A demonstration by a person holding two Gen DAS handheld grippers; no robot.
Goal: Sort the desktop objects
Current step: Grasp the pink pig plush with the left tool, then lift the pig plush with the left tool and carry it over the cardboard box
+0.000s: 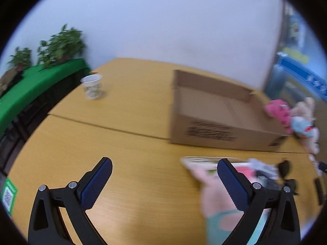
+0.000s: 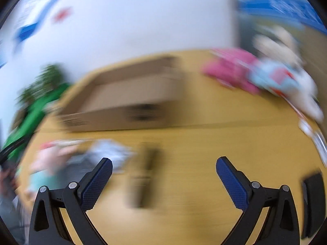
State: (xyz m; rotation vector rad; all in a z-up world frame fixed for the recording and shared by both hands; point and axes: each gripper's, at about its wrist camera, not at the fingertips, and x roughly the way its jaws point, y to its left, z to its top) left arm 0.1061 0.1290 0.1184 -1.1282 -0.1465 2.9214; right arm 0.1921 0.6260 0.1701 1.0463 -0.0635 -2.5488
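Left gripper (image 1: 164,170) fingers spread wide, empty, above the tabletop (image 1: 126,175). Right gripper (image 2: 163,170) fingers likewise released. Beyond the left fingers: cardboard box (image 1: 220,114), open. Plastic cup (image 1: 92,86) far left; soft toys (image 1: 296,120) right of the box.

the left gripper (image 1: 164,164) is held with its jaws spread wide and nothing gripped between them. a bare hand (image 1: 216,198) is seen past its right finger. the right gripper (image 2: 163,164) is likewise held wide apart, gripping nothing.
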